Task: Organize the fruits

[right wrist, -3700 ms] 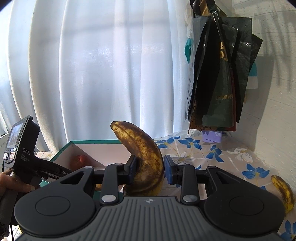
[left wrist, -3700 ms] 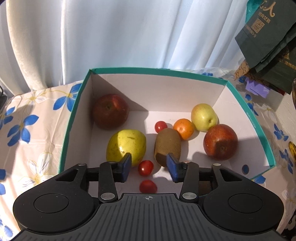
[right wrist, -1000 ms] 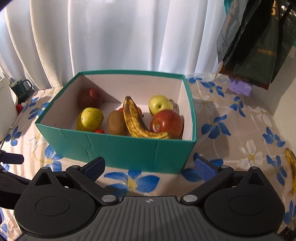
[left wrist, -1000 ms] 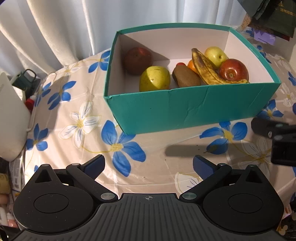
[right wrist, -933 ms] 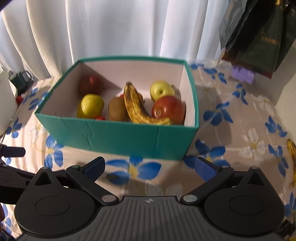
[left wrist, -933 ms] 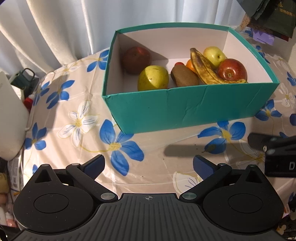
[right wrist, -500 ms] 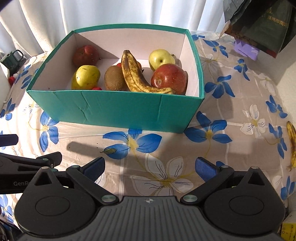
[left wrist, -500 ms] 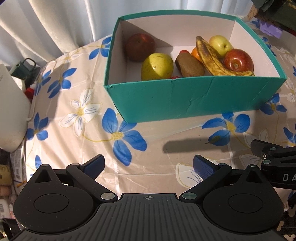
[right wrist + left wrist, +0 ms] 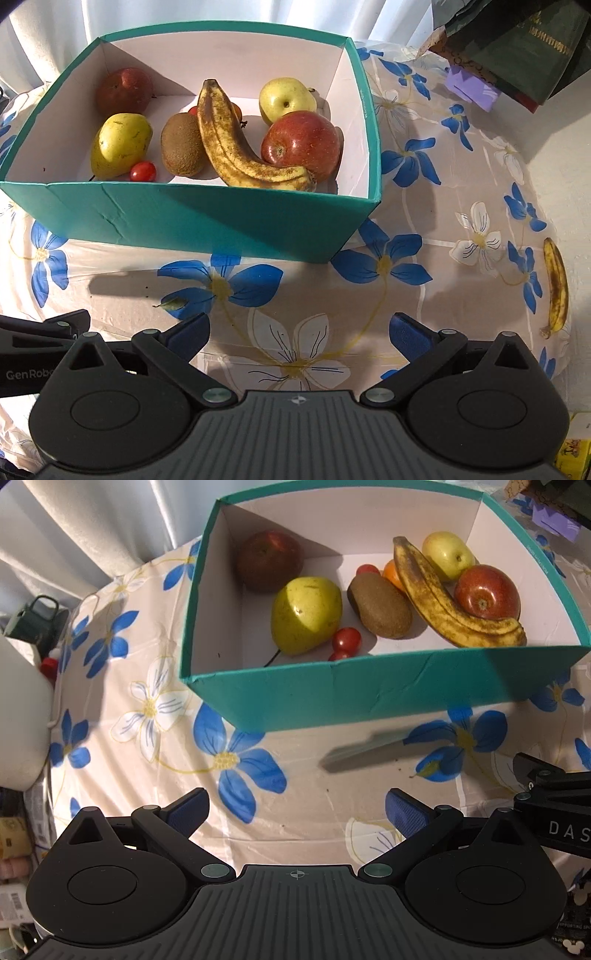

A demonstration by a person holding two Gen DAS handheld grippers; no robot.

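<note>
A teal box [image 9: 369,698] [image 9: 207,218] stands on the flowered tablecloth. It holds a spotted banana [image 9: 439,602] [image 9: 232,147], a red apple [image 9: 485,592] [image 9: 301,144], a yellow-green apple [image 9: 447,554], a kiwi [image 9: 380,605] [image 9: 183,144], a pear [image 9: 304,614] [image 9: 120,142], a dark red apple [image 9: 269,559], an orange and cherry tomatoes [image 9: 346,640]. My left gripper [image 9: 297,810] and right gripper [image 9: 299,330] are both open and empty, held above the cloth in front of the box. A second banana [image 9: 556,284] lies on the cloth at the far right.
White curtains hang behind the table. Dark bags [image 9: 517,44] and a purple item [image 9: 472,88] sit at the back right. A white appliance [image 9: 18,720] and a dark mug [image 9: 35,622] stand left of the table. The right gripper's body [image 9: 554,812] shows in the left wrist view.
The right gripper has let go of the banana, which now lies in the box. Both grippers have opened wide, pulled back from the box and tilted down toward it.
</note>
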